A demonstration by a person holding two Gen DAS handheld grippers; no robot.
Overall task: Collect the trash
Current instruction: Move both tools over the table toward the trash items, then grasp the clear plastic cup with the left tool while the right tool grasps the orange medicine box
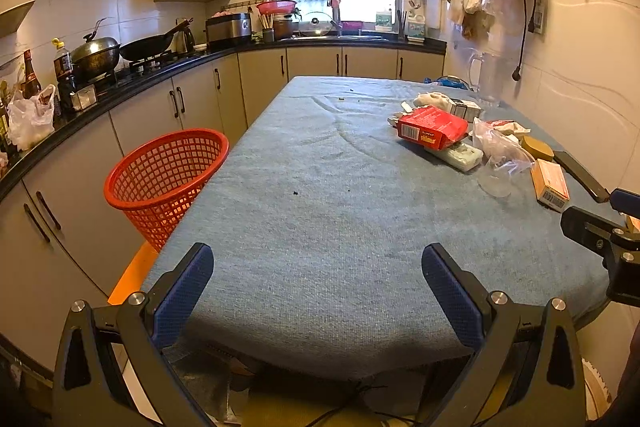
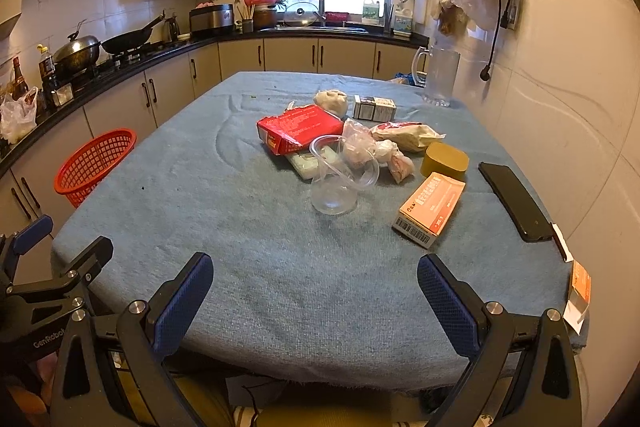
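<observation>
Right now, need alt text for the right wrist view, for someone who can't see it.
The open right gripper hovers at the near edge of a table with a blue cloth; beyond it lies a pile of litter: a red box, a clear plastic cup, an orange box, crumpled bags. A red basket stands off the left side.

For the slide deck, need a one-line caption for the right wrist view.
Right gripper open at the near edge of the blue-clothed table, facing clustered trash; red basket waits at left.

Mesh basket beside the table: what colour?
Red-orange basket, open lattice mesh all round; clearest in the left wrist view.
</observation>
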